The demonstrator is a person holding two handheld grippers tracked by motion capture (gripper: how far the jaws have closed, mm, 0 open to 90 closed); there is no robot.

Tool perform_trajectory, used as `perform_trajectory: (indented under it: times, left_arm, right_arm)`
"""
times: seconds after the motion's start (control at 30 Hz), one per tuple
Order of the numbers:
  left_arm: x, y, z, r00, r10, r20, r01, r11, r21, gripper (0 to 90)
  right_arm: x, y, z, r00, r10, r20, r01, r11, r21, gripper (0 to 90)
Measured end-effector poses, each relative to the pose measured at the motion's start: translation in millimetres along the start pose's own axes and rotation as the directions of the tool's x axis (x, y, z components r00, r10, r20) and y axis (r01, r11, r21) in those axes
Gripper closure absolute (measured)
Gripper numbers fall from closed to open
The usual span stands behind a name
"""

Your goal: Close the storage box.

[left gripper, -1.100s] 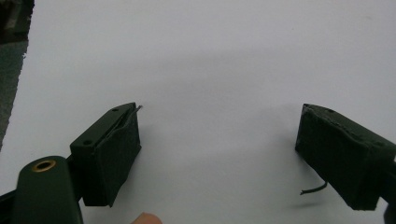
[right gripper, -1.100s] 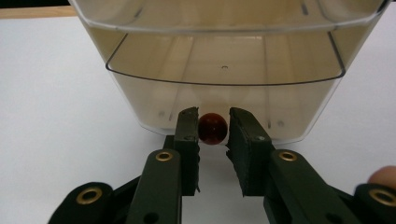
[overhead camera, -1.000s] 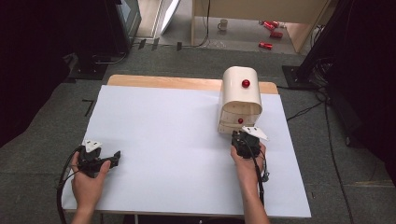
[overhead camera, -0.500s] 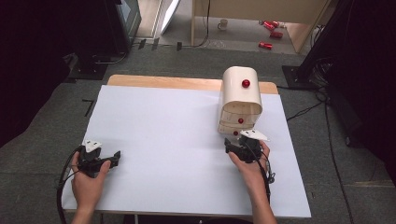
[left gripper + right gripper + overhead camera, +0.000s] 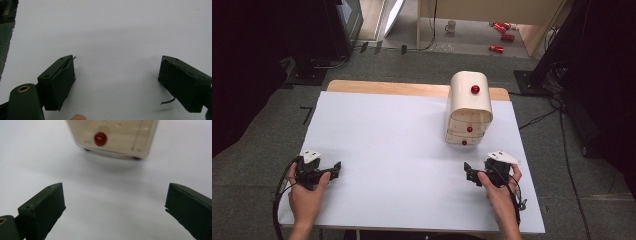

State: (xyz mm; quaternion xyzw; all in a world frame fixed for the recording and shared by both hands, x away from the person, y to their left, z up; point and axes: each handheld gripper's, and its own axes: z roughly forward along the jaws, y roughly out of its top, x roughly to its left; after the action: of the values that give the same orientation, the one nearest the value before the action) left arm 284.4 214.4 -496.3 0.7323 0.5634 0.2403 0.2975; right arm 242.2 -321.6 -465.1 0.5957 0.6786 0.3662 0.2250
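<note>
High view: a person's two forearms reach in from the near edge of a white-covered surface (image 5: pixel 402 150), each hand holding a black two-jaw tool. The right hand-held gripper (image 5: pixel 468 172) lies low over the sheet, near the front of a small cream wooden drawer cabinet with a rounded top and red ball knobs (image 5: pixel 469 107), but apart from it and not touching. Its jaws have just been opening and now stand spread wide, with nothing between them. Right gripper view shows the two black jaws far apart over bare white sheet, the right hand-held gripper (image 5: pixel 115 205) facing the cabinet's lowest drawer front (image 5: pixel 112 137), where one red knob (image 5: pixel 100 139) sits left of centre; the cabinet stands upright on the sheet, toward the far right of the surface. The left hand-held gripper (image 5: pixel 337 167) rests at the near left corner, well apart from the cabinet. Left gripper view has the left hand-held gripper (image 5: pixel 116 72) likewise spread, empty, above plain white sheet.
</note>
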Motion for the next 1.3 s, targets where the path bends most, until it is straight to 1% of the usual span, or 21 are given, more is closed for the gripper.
perform_trajectory:
  times: [0.13, 0.17, 0.27, 0.3, 0.33, 0.37, 0.43, 0.47, 0.5, 0.53, 0.63, 0.67, 0.7, 0.73, 0.8, 0.97, 1.0, 1.1, 1.13, 1.2, 1.3]
  left_arm:
    - [0.0, 0.0, 0.0, 1.0, 0.0, 0.0, 0.0, 1.0, 0.0, 13.8]
    - [0.0, 0.0, 0.0, 1.0, 0.0, 0.0, 0.0, 1.0, 0.0, 13.8]
    - [-0.1, 0.0, 0.0, 1.0, 0.0, 0.0, 0.0, 1.0, 0.0, 13.8]
    - [-0.1, 0.0, 0.0, 1.0, 0.0, 0.0, 0.0, 1.0, 0.0, 13.8]
    - [-0.1, 0.0, 0.0, 1.0, 0.0, 0.0, 0.0, 1.0, 0.0, 13.8]
    - [-0.1, 0.0, 0.0, 1.0, 0.0, 0.0, 0.0, 1.0, 0.0, 13.8]
    - [-0.1, -0.1, 0.0, 1.0, 0.0, 0.0, 0.0, 1.0, 0.0, 13.8]
    - [-0.1, -0.1, 0.0, 1.0, 0.0, -0.001, 0.0, 1.0, -0.001, 13.8]
    - [-0.1, -0.1, 0.0, 1.0, 0.0, -0.001, 0.0, 1.0, -0.001, 13.8]
    - [-0.1, -0.1, 0.0, 1.0, 0.0, 0.0, 0.0, 1.0, 0.0, 13.8]
    - [-0.1, 0.0, 0.0, 1.0, 0.0, 0.0, 0.0, 1.0, 0.0, 13.8]
    - [-0.1, 0.0, 0.0, 1.0, 0.0, -0.001, 0.0, 1.0, 0.0, 13.8]
    - [-0.1, 0.0, 0.0, 1.0, 0.0, -0.001, 0.0, 1.0, 0.0, 13.8]
    - [-0.1, -0.1, 0.0, 1.0, 0.0, -0.001, 0.0, 1.0, -0.001, 13.8]
    - [-0.2, -0.1, -0.1, 1.0, 0.0, -0.001, 0.0, 1.0, 0.0, 13.8]
    - [-0.2, -0.1, 0.0, 1.0, 0.0, -0.001, 0.0, 1.0, -0.001, 13.8]
    - [-0.2, -0.1, -0.1, 1.0, 0.0, -0.001, 0.0, 1.0, -0.001, 13.8]
    - [-0.2, -0.1, 0.0, 1.0, 0.0, -0.001, 0.0, 1.0, -0.001, 13.8]
    - [-0.2, -0.1, -0.1, 1.0, 0.0, -0.001, 0.0, 1.0, -0.001, 13.8]
    - [-0.2, -0.1, -0.1, 1.0, 0.0, -0.001, 0.0, 1.0, 0.0, 13.8]
    - [-0.2, -0.1, -0.1, 1.0, 0.0, -0.001, 0.0, 1.0, -0.001, 13.8]
  right_arm:
    - [-12.5, -10.6, -7.6, 0.9998, 0.008, 0.018, -0.008, 1.0, 0.017, 1.1]
    - [-12.5, -10.6, -7.6, 0.9998, 0.008, 0.018, -0.008, 1.0, 0.017, 1.1]
    - [-22.1, -18.7, -13.3, 0.9992, 0.011, 0.038, -0.012, 1.0, 0.026, 1.1]
    - [-28.3, -24.2, -17.1, 0.9987, 0.018, 0.047, -0.019, 0.999, 0.031, 1.1]
    - [-28.3, -24.2, -17.1, 0.9987, 0.018, 0.047, -0.019, 0.999, 0.031, 1.1]
    - [-35.0, -30.5, -20.9, 0.9981, 0.026, 0.056, -0.028, 0.999, 0.037, 1.1]
    - [-37.2, -32.6, -22.1, 0.9977, 0.027, 0.062, -0.029, 0.999, 0.039, 1.1]
    - [-43.2, -38.5, -26.3, 0.997, 0.03, 0.072, -0.033, 0.998, 0.045, 1.1]
    - [-43.2, -38.5, -26.3, 0.997, 0.03, 0.072, -0.033, 0.998, 0.045, 1.1]
    - [-48.1, -43.2, -30.4, 0.9967, 0.029, 0.076, -0.032, 0.998, 0.048, 1.1]
    - [-52.3, -46.9, -34.1, 0.9963, 0.028, 0.081, -0.032, 0.998, 0.052, 1.1]
    - [-57.6, -50.9, -37.8, 0.9961, 0.026, 0.085, -0.031, 0.998, 0.052, 1.1]
    - [-57.6, -50.9, -37.8, 0.9961, 0.026, 0.085, -0.031, 0.998, 0.052, 1.1]
    - [-63.0, -55.3, -41.4, 0.9954, 0.029, 0.091, -0.034, 0.998, 0.056, 1.1]
    - [-64.7, -56.8, -42.5, 0.9954, 0.027, 0.092, -0.032, 0.998, 0.057, 1.1]
    - [-74.0, -64.7, -48.4, 0.9934, 0.015, 0.114, -0.023, 0.997, 0.07, 1.1]
    - [-75.4, -66.2, -48.8, 0.9923, 0.008, 0.124, -0.018, 0.997, 0.077, 1.1]
    - [-78.2, -69.2, -47.4, 0.9916, -0.006, 0.129, -0.005, 0.996, 0.085, 1.1]
    - [-78.5, -70.9, -45.5, 0.9917, -0.007, 0.128, -0.005, 0.996, 0.09, 1.0]
    - [-77.4, -71.9, -44.6, 0.99, -0.024, 0.139, 0.012, 0.996, 0.089, 0.8]
    - [-77.7, -73.0, -43.4, 0.9903, -0.039, 0.133, 0.029, 0.996, 0.082, 0.3]
